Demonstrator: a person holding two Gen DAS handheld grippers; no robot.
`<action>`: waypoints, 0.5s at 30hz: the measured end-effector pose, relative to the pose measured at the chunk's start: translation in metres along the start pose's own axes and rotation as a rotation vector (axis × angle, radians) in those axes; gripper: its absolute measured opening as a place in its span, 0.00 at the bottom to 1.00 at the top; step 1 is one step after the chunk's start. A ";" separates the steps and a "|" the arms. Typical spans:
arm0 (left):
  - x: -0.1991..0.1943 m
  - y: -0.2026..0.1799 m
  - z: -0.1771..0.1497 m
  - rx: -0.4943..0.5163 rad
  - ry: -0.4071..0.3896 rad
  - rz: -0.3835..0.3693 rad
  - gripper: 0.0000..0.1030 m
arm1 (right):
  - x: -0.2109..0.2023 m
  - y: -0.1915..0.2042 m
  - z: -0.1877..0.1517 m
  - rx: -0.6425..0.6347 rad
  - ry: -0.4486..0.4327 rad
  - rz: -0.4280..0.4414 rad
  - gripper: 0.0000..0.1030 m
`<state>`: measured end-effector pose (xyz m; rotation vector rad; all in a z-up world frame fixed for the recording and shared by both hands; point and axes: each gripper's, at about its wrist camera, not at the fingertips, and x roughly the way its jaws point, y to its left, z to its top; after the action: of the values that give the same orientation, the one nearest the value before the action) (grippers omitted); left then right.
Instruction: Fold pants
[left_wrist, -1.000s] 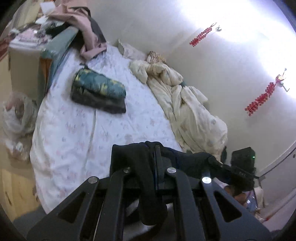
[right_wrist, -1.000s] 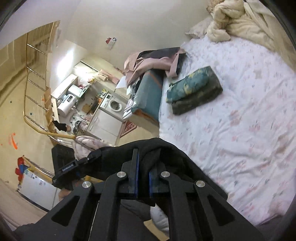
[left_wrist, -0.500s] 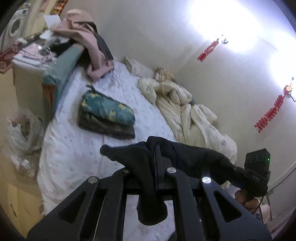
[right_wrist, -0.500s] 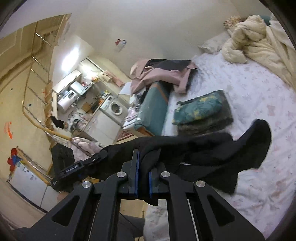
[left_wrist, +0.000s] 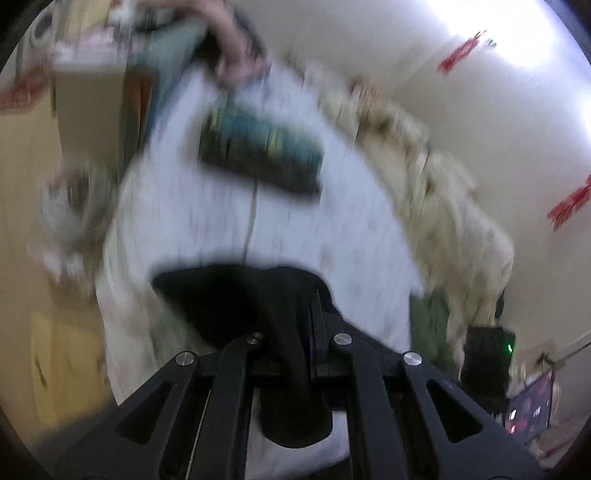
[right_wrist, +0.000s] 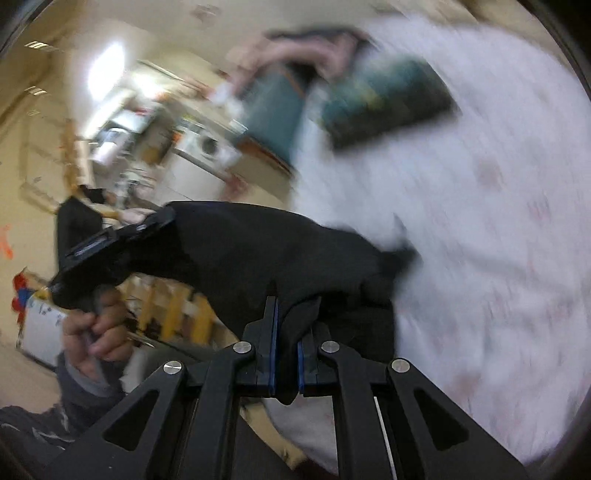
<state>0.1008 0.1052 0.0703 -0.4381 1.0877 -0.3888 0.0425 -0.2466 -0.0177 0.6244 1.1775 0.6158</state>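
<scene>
The black pants (left_wrist: 236, 295) hang between my two grippers over the near edge of the bed. My left gripper (left_wrist: 308, 321) is shut on a bunch of the black cloth, which droops below its jaws. My right gripper (right_wrist: 286, 332) is shut on another part of the pants (right_wrist: 258, 251), which stretch left to the other gripper (right_wrist: 110, 240) held in the person's hand. Both views are blurred by motion.
A bed with a white flowered sheet (left_wrist: 295, 229) fills both views. A folded teal and dark stack of clothes (left_wrist: 258, 155) lies on it further up. A cream duvet (left_wrist: 443, 192) lies along the wall side. A kitchen area (right_wrist: 166, 147) lies beyond the bed.
Both grippers have swung down fast toward the bed with the pants. The loose leg that flew out over the bed half a second ago has dropped back near the grippers.
</scene>
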 end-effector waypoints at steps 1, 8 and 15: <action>0.013 0.002 -0.013 -0.003 0.042 0.008 0.05 | 0.001 -0.015 -0.010 0.025 0.016 -0.038 0.07; 0.107 0.004 -0.117 -0.003 0.367 -0.001 0.06 | -0.021 -0.071 -0.041 0.021 0.184 -0.286 0.08; 0.102 0.021 -0.131 -0.033 0.408 0.102 0.68 | -0.010 -0.077 -0.045 -0.039 0.338 -0.422 0.60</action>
<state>0.0262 0.0517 -0.0698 -0.3376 1.5082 -0.3789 0.0055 -0.3005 -0.0792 0.2273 1.5557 0.3890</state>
